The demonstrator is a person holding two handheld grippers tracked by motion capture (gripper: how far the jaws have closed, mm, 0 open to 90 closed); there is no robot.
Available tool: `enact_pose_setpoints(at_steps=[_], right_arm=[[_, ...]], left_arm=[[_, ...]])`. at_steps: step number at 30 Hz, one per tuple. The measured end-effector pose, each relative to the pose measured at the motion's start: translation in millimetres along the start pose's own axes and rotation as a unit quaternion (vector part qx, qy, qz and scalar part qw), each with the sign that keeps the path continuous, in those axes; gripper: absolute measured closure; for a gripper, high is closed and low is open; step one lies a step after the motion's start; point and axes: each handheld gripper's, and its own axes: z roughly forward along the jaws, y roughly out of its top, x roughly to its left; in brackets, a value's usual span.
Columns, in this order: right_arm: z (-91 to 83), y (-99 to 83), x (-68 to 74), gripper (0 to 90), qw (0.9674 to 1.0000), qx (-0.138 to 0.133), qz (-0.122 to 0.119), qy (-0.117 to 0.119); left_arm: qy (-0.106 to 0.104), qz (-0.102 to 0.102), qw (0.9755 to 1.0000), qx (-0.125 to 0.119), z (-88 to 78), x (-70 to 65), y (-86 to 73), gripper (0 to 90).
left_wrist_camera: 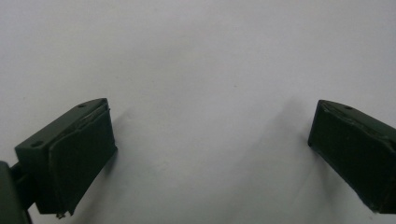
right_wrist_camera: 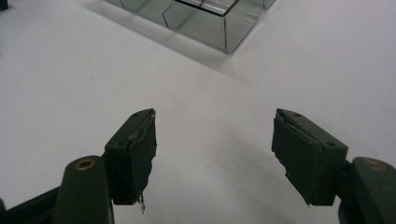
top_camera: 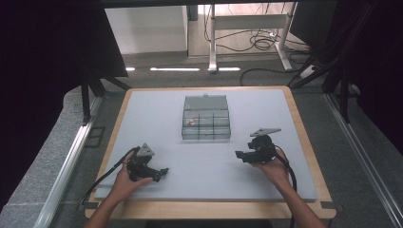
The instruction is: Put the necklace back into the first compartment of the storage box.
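In the high view, a clear box (top_camera: 206, 118) with its lid tipped back is seen on the white mat (top_camera: 157, 104) of the desk (top_camera: 304, 137), in the far half and near the middle. The box is divided into small compartments, and a small pale item (top_camera: 192, 121) is seen in a left compartment of the middle row; what it is cannot be told. The left gripper (top_camera: 164, 172) is held low over the near left part of the mat, well apart from the box, with its jaws pointed to the right. The right gripper (top_camera: 239, 154) is held near the right front corner of the box but apart from it, with its jaws pointed to the left. A grey plate (top_camera: 265, 131) is carried on top of it, and a cable (top_camera: 288, 168) is trailed along the forearm.

In the left gripper view, the jaws are spread wide, nothing is held between them, and bare mat is seen beyond them.

In the right gripper view, the jaws are parted with nothing between them, and frayed padding is seen on the left pad (right_wrist_camera: 140, 156). The box (right_wrist_camera: 210, 21) is seen ahead at the top edge, one rounded corner turned toward the jaws, apart from them.
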Motion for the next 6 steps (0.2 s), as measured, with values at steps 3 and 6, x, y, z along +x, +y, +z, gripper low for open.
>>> enact_pose_setpoints(at_steps=[3, 6], right_arm=[[0.6, 0.0, 0.1, 28.6, 1.0, 0.0, -0.006, -0.007], [0.4, -0.6, -1.9, 28.5, 0.9999, -0.002, -0.006, -0.013]], left_arm=[[0.0, 0.0, 1.0, 0.0, 0.0, 0.0, 0.0, 0.2], [0.0, -0.001, 1.0, 0.0, 0.1, 0.1, 0.0, 0.1]])
